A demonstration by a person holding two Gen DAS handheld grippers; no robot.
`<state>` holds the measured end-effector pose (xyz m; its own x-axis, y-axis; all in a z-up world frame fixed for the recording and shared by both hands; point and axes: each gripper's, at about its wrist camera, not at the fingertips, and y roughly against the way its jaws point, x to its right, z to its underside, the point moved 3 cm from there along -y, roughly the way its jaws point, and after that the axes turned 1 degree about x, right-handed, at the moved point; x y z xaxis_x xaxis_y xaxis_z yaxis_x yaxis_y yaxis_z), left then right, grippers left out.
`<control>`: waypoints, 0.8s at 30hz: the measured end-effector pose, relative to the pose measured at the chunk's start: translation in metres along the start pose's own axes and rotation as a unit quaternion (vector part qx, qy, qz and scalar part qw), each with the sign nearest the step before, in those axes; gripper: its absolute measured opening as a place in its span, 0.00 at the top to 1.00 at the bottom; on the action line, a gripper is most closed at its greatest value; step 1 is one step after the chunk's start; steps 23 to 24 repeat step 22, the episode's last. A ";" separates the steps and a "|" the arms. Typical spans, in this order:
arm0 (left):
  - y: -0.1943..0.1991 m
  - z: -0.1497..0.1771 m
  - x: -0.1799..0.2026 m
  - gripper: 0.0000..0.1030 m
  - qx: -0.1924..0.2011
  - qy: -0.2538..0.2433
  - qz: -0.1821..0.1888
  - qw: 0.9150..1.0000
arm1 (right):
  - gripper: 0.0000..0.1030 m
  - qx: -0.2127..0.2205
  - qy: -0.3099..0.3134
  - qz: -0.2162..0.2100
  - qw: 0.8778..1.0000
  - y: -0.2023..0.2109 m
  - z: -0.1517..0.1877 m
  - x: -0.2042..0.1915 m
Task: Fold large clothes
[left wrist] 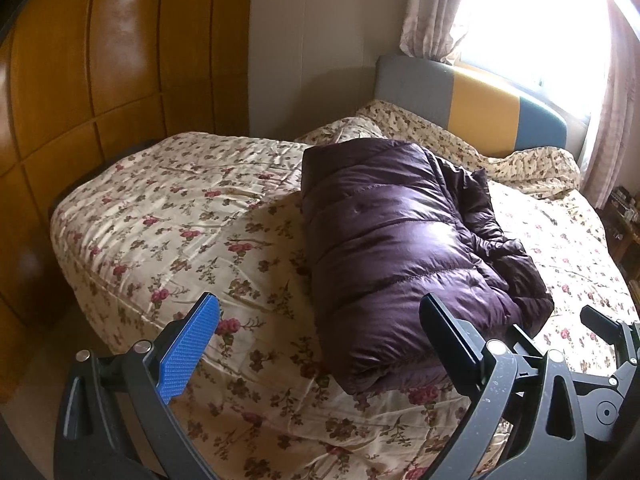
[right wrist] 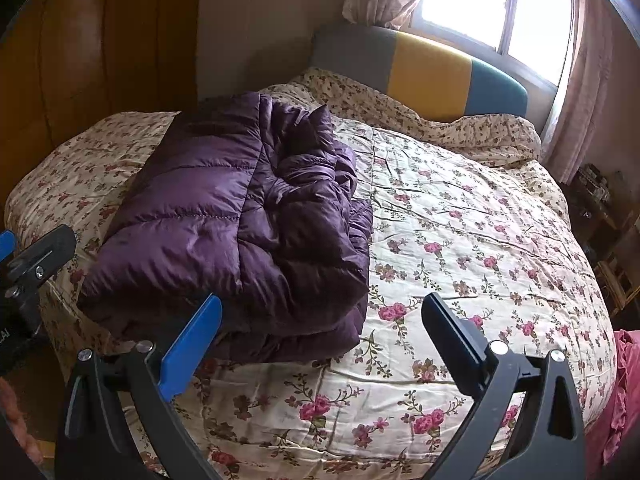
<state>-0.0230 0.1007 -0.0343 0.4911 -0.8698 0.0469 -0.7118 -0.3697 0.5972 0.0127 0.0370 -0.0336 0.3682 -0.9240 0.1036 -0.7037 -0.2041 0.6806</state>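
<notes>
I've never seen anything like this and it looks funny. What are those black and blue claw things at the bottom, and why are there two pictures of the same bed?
Those claws are two grabbing tools, and a person holds one in each hand. Each tool has a small camera looking out along its two fingers, which is why there are two pictures. One picture comes from the left gripper, the other from the right gripper. Both are open and hold nothing. On the bed, with its flowery quilt, lies a puffy purple jacket, already folded into a bundle. Behind it you can see a grey, yellow and blue headboard and a bright window.
</notes>
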 end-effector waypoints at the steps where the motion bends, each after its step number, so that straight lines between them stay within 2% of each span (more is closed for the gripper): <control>1: 0.000 0.000 0.000 0.04 0.001 0.000 0.001 1.000 | 0.03 0.000 0.000 0.000 1.000 0.000 0.000 0.000; 24: -0.003 0.004 -0.002 0.04 -0.010 0.006 -0.005 1.000 | 0.03 0.003 -0.006 -0.001 1.000 -0.002 0.000 0.000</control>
